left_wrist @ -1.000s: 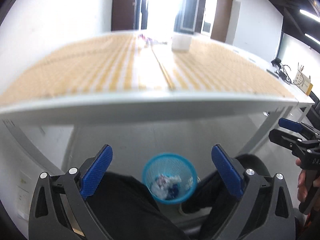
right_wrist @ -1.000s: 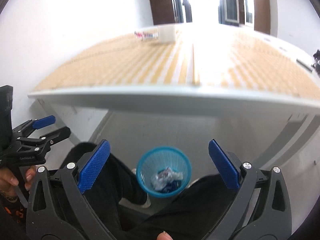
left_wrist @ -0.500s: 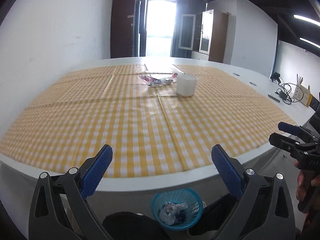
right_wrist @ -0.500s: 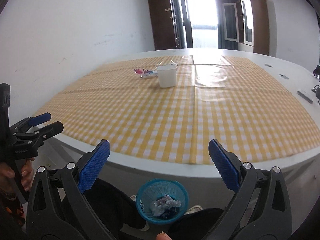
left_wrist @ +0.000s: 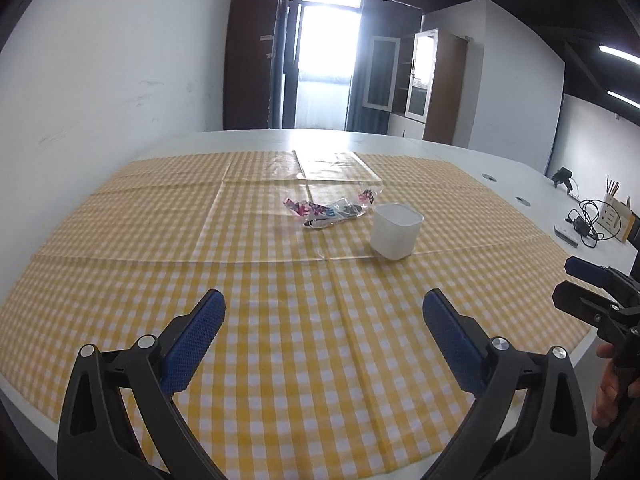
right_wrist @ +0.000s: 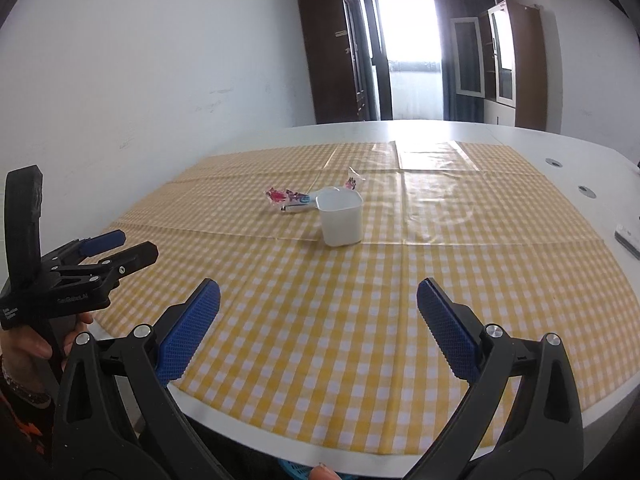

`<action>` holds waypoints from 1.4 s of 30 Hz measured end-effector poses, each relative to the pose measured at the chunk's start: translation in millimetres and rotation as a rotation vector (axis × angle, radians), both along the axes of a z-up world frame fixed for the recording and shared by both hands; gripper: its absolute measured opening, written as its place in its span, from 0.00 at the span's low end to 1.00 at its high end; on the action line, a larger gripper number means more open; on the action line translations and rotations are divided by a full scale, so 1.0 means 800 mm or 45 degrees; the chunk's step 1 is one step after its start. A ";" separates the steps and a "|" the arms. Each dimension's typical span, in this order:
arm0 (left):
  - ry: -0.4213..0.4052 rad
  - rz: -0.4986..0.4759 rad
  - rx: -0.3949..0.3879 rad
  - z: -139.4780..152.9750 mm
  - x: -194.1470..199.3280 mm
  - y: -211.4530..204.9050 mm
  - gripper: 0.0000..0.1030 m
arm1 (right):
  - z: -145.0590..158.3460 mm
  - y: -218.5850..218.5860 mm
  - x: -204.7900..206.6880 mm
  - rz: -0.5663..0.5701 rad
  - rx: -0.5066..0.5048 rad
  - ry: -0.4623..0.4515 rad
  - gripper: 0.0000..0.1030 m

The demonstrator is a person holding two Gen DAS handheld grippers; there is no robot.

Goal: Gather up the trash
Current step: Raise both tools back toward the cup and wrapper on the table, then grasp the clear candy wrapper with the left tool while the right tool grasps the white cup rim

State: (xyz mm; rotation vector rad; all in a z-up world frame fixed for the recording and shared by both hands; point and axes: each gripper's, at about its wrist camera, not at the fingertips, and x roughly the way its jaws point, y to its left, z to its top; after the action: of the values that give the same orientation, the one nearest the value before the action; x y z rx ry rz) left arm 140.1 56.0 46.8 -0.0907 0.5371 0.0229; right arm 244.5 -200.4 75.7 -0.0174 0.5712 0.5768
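Gaping wide and holding nothing, the left claw [left_wrist: 324,334] and right claw [right_wrist: 318,326] hover side by side over the near edge of the table [left_wrist: 500,160], each showing blue, cross-hatched pads on black plastic arms. Beneath lies a glossy yellow-and-white checked cloth [left_wrist: 280,300] with fold creases. Farther out stands a translucent white, rounded-square cup [left_wrist: 396,236]; crumpled printed wrappers [left_wrist: 328,209] lie just beside it, well apart from both claws.

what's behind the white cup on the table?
Crumpled wrappers lie on the checked cloth behind the white cup, toward its left. In the right wrist view the cup hides part of them, so whether they touch it is unclear.
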 end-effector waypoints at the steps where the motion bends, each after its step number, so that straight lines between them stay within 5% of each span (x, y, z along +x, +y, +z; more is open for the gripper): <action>1: 0.001 0.004 0.008 0.000 0.009 -0.001 0.94 | 0.000 0.003 0.009 0.002 0.003 0.012 0.92; 26: 0.245 0.148 -0.197 -0.050 0.298 0.069 0.92 | -0.041 0.089 0.285 0.042 -0.060 0.159 0.77; 33: 0.323 0.119 -0.253 -0.075 0.317 0.082 0.75 | -0.069 0.107 0.300 0.078 -0.127 0.231 0.59; 35: 0.329 0.092 -0.257 -0.078 0.319 0.081 0.69 | -0.076 0.112 0.299 0.090 -0.141 0.262 0.47; 38: 0.345 0.090 -0.246 -0.084 0.322 0.080 0.50 | -0.080 0.111 0.295 0.117 -0.136 0.278 0.25; 40: 0.366 0.106 -0.251 -0.090 0.325 0.085 0.19 | -0.083 0.111 0.296 0.125 -0.119 0.296 0.13; 42: 0.369 0.114 -0.282 -0.094 0.326 0.092 0.13 | -0.084 0.107 0.294 0.127 -0.085 0.309 0.09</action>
State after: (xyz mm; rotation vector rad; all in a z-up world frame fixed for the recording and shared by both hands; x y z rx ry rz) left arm 400.9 129.3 -28.7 -0.3314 0.8240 0.0649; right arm 479.9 -114.8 8.7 -0.0393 0.8291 0.6614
